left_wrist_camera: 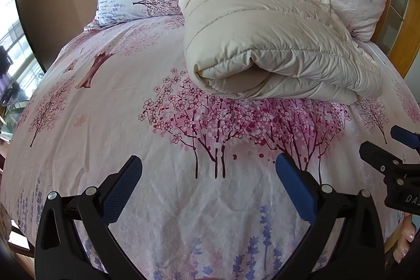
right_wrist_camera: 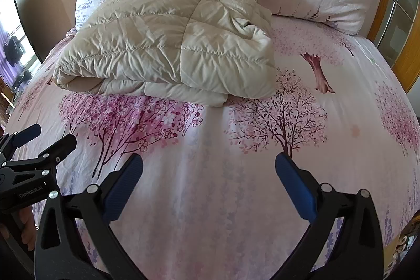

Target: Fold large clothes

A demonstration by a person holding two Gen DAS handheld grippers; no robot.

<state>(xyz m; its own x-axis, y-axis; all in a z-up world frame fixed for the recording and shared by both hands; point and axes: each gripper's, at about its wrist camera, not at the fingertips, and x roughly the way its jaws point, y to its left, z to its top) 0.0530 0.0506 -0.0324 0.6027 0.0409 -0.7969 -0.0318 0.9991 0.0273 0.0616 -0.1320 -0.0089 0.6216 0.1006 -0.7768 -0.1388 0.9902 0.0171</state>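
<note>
Bright daylight fills both views, coming from a window at the far left, which is blown out to white. The bedsheet is evenly lit, with soft shadows only under the folded cream jacket. Focus is sharp at centre — the fisheye bends the edges hard and dark vignetting crowds every corner.

Folded cream jacket on floral bedsheet, beyond wide-apart jaws.

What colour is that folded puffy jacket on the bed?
Plain cream-beige, with quilted stitching; the puffy jacket shows best in the right wrist view.
</note>
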